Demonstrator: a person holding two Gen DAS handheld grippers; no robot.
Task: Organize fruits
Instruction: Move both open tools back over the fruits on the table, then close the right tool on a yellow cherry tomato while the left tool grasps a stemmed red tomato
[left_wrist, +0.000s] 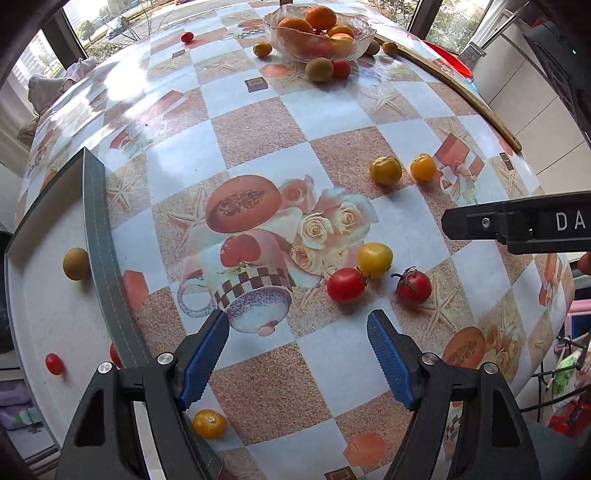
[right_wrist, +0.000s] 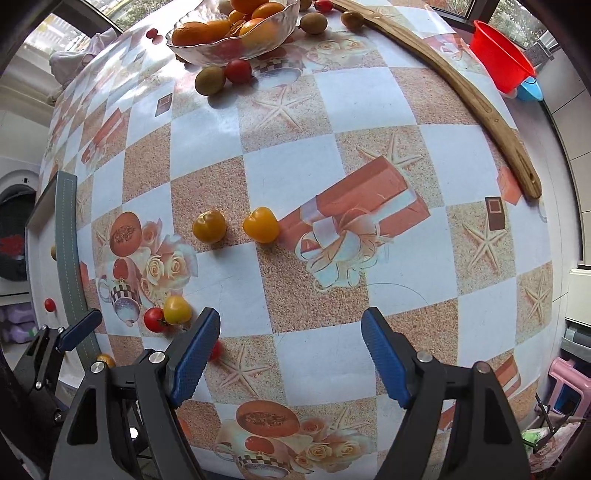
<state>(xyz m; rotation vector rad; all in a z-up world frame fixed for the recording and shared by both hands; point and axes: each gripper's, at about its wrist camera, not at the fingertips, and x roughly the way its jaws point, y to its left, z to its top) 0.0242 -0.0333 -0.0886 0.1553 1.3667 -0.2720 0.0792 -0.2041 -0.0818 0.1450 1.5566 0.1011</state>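
Note:
My left gripper (left_wrist: 297, 354) is open and empty, low over the patterned tablecloth. Just ahead to its right lie a red tomato (left_wrist: 346, 285), a yellow tomato (left_wrist: 375, 259) and a stemmed red tomato (left_wrist: 413, 287). Two yellow tomatoes (left_wrist: 385, 170) (left_wrist: 423, 167) lie farther off. My right gripper (right_wrist: 290, 350) is open and empty, facing the same two yellow tomatoes (right_wrist: 209, 226) (right_wrist: 260, 224). A glass bowl (left_wrist: 295, 44) of oranges stands at the far end. A grey-rimmed tray (left_wrist: 96, 221) at the left holds a green-brown fruit (left_wrist: 76, 263) and a red tomato (left_wrist: 54, 363).
A yellow tomato (left_wrist: 209, 423) lies under my left gripper's left finger. Loose fruits (left_wrist: 319, 69) surround the bowl. A curved wooden stick (right_wrist: 480, 107) lies along the right table edge, with a red basin (right_wrist: 502, 61) beyond. My right gripper's side shows in the left wrist view (left_wrist: 517, 225).

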